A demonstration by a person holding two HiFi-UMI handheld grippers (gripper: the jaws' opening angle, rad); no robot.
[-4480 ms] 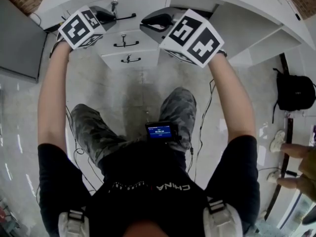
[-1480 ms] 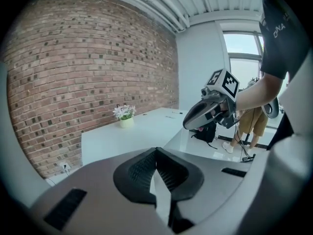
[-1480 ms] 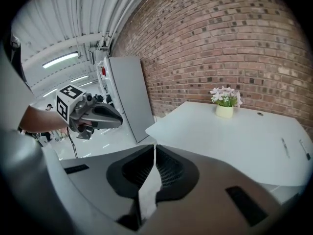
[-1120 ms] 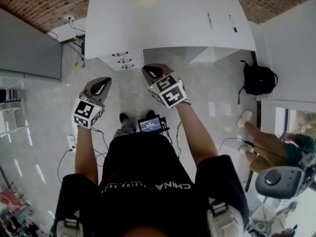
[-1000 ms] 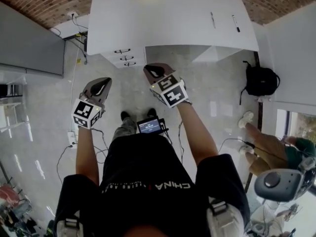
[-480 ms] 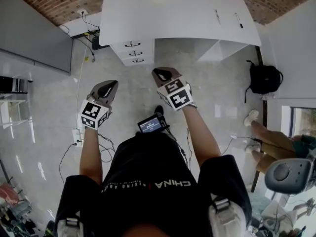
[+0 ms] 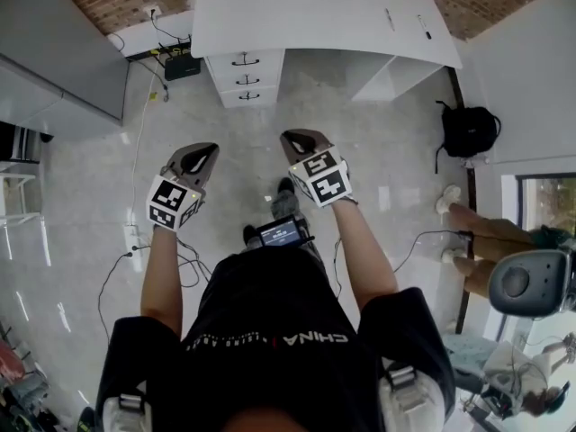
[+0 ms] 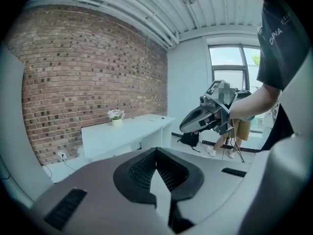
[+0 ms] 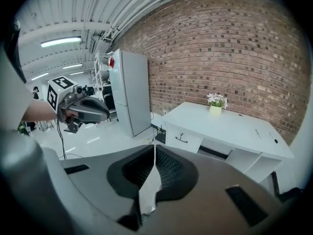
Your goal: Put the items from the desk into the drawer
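Observation:
I stand well back from the white desk [image 7: 315,16], out on the floor. Two pens [image 7: 390,19] lie on its top, also seen in the right gripper view as pens [image 9: 257,133]. A small flower pot [image 9: 216,102] stands at the desk's back edge. The drawer unit [image 7: 245,77] under the desk's left end has its three drawers closed. My left gripper [image 7: 198,158] and right gripper [image 7: 302,140] hang in the air over the floor, both shut with nothing in them. Each shows in the other's view: right gripper [image 8: 203,119], left gripper [image 9: 88,109].
A black backpack [image 7: 468,131] lies on the floor right of the desk. Another person's legs [image 7: 477,223] and an office chair [image 7: 517,282] are at the right. A tall grey cabinet [image 9: 128,92] stands left of the desk. Cables [image 7: 135,250] run over the floor.
I have backed away from the drawers, which were right at the grippers 4.5 s ago. In the last second the desk slid towards the frame's top. Both grippers stayed shut and empty.

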